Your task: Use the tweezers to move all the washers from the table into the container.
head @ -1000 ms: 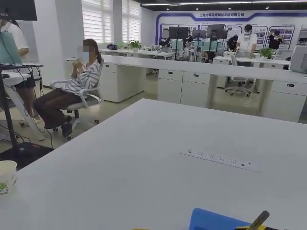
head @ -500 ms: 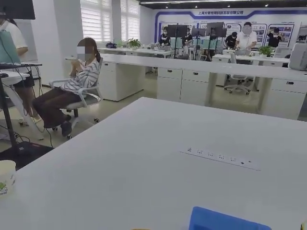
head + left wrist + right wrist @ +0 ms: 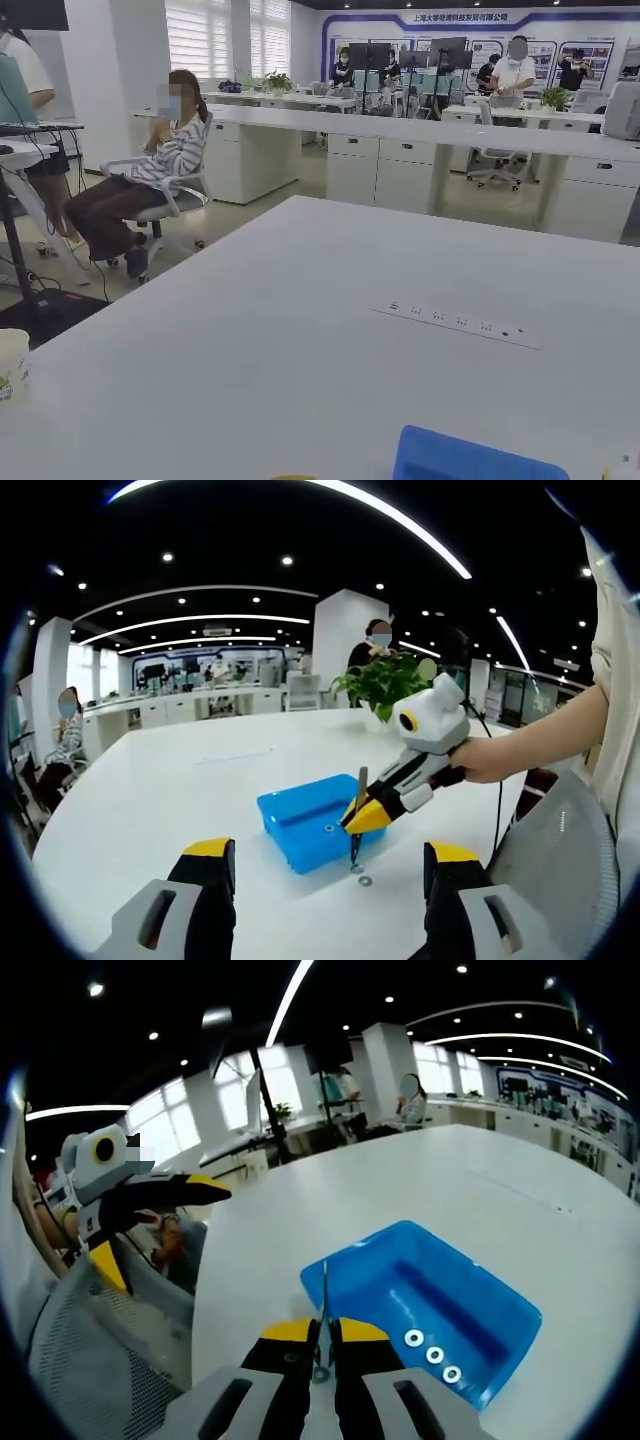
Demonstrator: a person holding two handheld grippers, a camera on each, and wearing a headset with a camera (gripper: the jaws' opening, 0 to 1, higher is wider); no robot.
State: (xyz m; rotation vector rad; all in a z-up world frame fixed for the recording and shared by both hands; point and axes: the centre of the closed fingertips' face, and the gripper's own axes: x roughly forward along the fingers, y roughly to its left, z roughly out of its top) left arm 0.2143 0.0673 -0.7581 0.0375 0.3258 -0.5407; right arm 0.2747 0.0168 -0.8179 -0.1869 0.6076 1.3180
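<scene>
The blue container (image 3: 430,1305) lies on the white table (image 3: 400,1190), with three washers (image 3: 433,1354) in its near corner. My right gripper (image 3: 322,1335) is shut on the tweezers (image 3: 323,1300), which point along the container's near edge. In the left gripper view, the right gripper (image 3: 372,815) holds the tweezers (image 3: 356,825) tips-down just above two washers (image 3: 362,874) lying on the table beside the container (image 3: 300,825). My left gripper (image 3: 330,880) hangs open and holds nothing, off to the side of the table. The container's far edge (image 3: 470,460) shows in the head view.
A power strip (image 3: 455,323) is set into the table (image 3: 300,330) beyond the container. A paper cup (image 3: 10,365) stands at the left edge. A person (image 3: 150,190) sits on a chair to the left, and a mesh chair (image 3: 90,1340) stands near the table's side.
The tweezers' tip and a yellow jaw tip, seen at the head view's bottom right a second ago, have dropped out of that view. The head camera has shifted slightly.
</scene>
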